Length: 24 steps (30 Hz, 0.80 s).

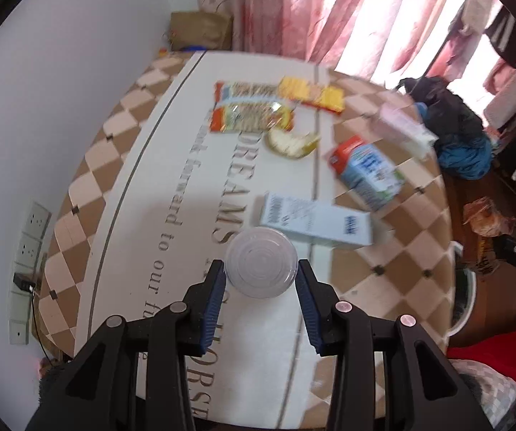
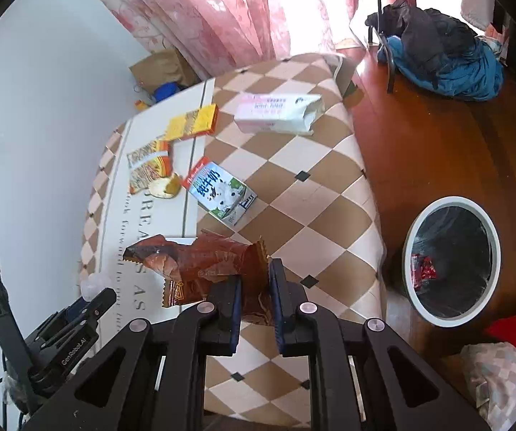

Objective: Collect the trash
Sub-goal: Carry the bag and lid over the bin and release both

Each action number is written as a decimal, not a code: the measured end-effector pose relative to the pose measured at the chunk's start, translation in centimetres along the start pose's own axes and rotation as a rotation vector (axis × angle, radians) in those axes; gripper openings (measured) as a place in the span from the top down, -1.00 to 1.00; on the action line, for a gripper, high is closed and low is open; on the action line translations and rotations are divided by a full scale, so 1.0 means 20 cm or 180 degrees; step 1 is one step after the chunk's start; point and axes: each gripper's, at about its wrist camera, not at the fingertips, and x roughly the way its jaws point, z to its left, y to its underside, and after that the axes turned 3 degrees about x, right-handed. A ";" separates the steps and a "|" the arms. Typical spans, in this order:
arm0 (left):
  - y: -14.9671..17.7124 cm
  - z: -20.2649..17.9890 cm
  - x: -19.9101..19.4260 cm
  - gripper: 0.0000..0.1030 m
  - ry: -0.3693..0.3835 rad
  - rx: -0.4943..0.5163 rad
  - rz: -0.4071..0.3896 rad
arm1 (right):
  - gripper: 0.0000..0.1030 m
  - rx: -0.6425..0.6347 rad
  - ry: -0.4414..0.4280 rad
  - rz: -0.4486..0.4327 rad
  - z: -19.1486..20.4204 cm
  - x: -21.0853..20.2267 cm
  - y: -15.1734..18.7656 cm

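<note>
My left gripper [image 1: 260, 277] is shut on a clear plastic cup [image 1: 261, 262], its blue pads [image 1: 214, 287] pressing both sides just above the table. My right gripper [image 2: 254, 282] is shut on a crumpled brown snack wrapper [image 2: 200, 262], held over the table's near part. This wrapper [image 1: 487, 215] also shows at the right edge of the left wrist view. A white-rimmed trash bin [image 2: 451, 202] with a black liner stands on the floor to the right of the table, with a red wrapper [image 2: 423, 271] inside.
On the checkered tablecloth [image 2: 311, 197] lie a blue milk carton [image 2: 222, 190], a pink-white carton [image 2: 275, 113], a yellow box [image 2: 193, 122], orange snack packets [image 2: 148, 168] and a white-blue box [image 1: 315, 221]. Clothes are piled on a chair [image 2: 444, 54] at the back.
</note>
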 end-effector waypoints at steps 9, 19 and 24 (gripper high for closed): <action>-0.16 -0.36 -0.27 0.30 0.0294 0.0411 -0.0388 | 0.71 0.0269 -0.0060 -0.0358 -0.26 -0.35 -0.02; -0.24 -1.12 -0.30 0.30 0.0789 0.0998 -0.0413 | 0.71 0.0776 0.0169 -0.0593 -0.92 -0.63 -0.02; -0.21 -1.55 -0.08 0.30 0.1069 0.1267 -0.0054 | 0.71 0.1136 0.0322 -0.0431 -1.37 -0.53 0.05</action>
